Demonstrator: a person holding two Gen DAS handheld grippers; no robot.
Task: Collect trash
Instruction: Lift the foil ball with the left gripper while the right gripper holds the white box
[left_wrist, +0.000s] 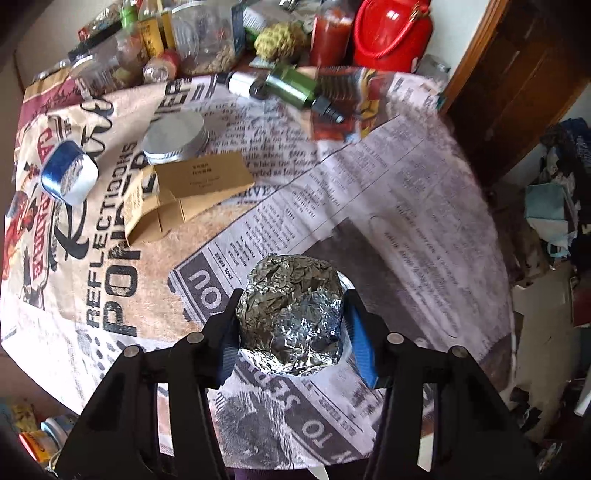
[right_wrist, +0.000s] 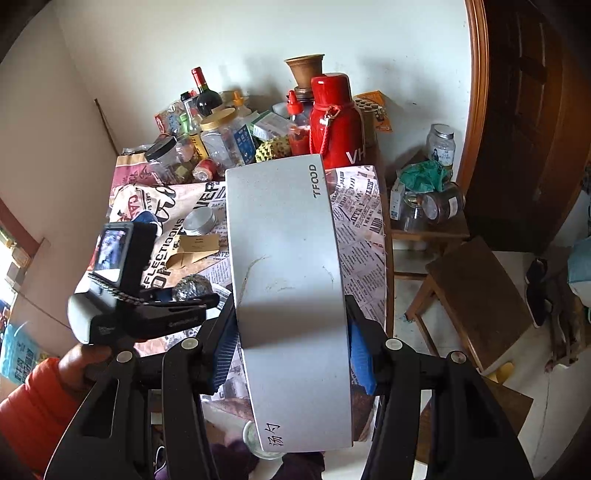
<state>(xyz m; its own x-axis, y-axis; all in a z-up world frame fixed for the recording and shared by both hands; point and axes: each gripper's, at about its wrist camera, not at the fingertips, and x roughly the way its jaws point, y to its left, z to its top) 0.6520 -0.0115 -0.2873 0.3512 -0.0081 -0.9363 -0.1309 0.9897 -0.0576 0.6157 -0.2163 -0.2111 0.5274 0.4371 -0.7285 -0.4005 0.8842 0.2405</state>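
Left hand-held gripper (left_wrist: 291, 317) points steeply down at the table (left_wrist: 406, 192), with a crumpled foil ball (left_wrist: 291, 314) between its blue pads. The left pad looks to touch the foil; on the right a thin gap seems to show, so you cannot count this as a firm grip yet — the ball looks to rest on the newspaper-print cloth (left_wrist: 258, 229), near the front edge of the table.

Right hand-held gripper (right_wrist: 291, 332) is closed across the width of a flat grey box (right_wrist: 284, 295) marked TFOOD, jaws about half spread, pads pressed on both long sides. The box sticks out well ahead of the fingers and hides much of the table from that camera.

Other likely trash well apart from the foil: an opened brown cardboard carton (left_wrist: 184, 195), a round tin (left_wrist: 175, 136) just behind it, a small blue-and-white pot (left_wrist: 70, 173) to the left.

What could go wrong:
- Foil is light and crushes. If you lift before both pads bite, it may roll out and drop off the near edge to the cluttered floor.
- Squeeze off-centre and the ball may pivot or squirt forward.
- The long grey box is held near one end — a quick swing could lever it loose, or sweep the bottles (right_wrist: 207, 96) and jars crowded at the back.
- The cloth could snag on a fingertip and drag things along.
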